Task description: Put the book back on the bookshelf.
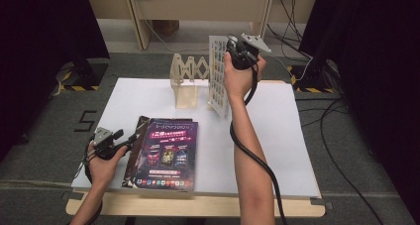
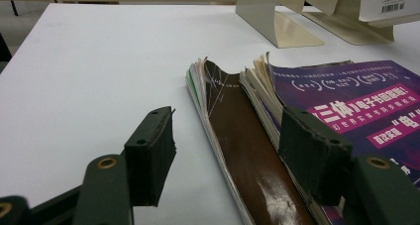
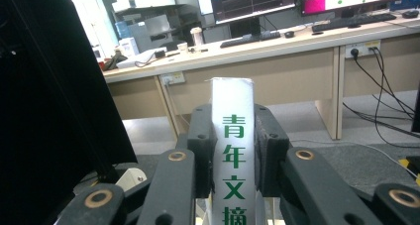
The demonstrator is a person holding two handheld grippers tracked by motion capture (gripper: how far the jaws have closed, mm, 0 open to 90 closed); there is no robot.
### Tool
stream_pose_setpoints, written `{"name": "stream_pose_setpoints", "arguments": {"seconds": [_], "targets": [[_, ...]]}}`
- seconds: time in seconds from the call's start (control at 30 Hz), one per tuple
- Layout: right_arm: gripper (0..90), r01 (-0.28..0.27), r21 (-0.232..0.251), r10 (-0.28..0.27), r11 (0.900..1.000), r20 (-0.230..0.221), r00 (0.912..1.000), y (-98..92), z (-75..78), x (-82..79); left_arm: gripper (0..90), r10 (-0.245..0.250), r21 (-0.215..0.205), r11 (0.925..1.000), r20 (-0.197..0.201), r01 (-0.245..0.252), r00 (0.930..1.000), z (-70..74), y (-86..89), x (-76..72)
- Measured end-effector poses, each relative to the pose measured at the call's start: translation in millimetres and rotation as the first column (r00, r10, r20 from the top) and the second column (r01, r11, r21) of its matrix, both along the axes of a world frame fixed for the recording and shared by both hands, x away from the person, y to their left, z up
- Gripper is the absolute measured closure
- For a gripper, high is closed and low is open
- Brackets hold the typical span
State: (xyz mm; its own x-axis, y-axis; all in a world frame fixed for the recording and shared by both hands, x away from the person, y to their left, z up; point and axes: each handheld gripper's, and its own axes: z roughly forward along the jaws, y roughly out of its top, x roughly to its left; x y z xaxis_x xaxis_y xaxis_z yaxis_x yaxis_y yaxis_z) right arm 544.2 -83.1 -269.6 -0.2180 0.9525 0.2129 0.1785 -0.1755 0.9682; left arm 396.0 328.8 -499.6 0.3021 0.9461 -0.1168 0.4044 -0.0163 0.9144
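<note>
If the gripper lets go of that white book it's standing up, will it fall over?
Probably, unless it leans on the rack. The white book is tall and thin, upright on a narrow edge, so it looks tippy. The right gripper clamps its spine. It seems fairly stiff: it stays straight.

High view: looking forward and down over the worktop point(image 1: 277, 136).
Left gripper view: skimming low, sharing the purple book point(image 2: 356, 106).
Right gripper view: facing desks, close.

White table point(image 1: 277, 136): magazines point(image 1: 166, 153), folding rack point(image 1: 185, 81)
</note>
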Motion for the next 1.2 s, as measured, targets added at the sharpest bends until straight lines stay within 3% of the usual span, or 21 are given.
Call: {"name": "stream_pose_setpoints", "arguments": {"seconds": [0.6, 0.63, 0.83, 1.0, 1.2], "targets": [[74.5, -0.018, -0.031, 0.018, 0.999, 0.011, 0.9998, 13.2, -18.6, 10.6, 38.1, -0.003, -0.001, 1.0000, 0.001, 0.003, 1.0000, 0.0, -0.3, 0.0], [74.5, -0.021, -0.057, 0.022, 0.998, 0.019, 0.9996, 15.7, -20.1, 9.3, 38.1, -0.003, 0.002, 1.0000, 0.000, 0.003, 1.0000, 0.0, -0.3, 0.0], [74.4, -0.031, -0.085, 0.036, 0.996, 0.051, 0.9981, 16.2, -25.9, 1.9, 38.2, -0.005, 0.004, 1.0000, 0.002, 0.005, 1.0000, -0.1, -0.5, 0.0], [74.3, -0.027, -0.128, 0.038, 0.991, 0.082, 0.9959, 14.8, -47.9, -14.7, 38.3, -0.004, 0.012, 0.9999, 0.004, 0.004, 1.0000, 0.1, -1.5, -0.3], [74.3, -0.036, -0.131, 0.046, 0.991, 0.077, 0.9960, 8.5, -58.8, -18.9, 38.4, -0.005, 0.017, 0.9998, 0.003, 0.005, 1.0000, 0.0, -2.4, -0.2]]}}
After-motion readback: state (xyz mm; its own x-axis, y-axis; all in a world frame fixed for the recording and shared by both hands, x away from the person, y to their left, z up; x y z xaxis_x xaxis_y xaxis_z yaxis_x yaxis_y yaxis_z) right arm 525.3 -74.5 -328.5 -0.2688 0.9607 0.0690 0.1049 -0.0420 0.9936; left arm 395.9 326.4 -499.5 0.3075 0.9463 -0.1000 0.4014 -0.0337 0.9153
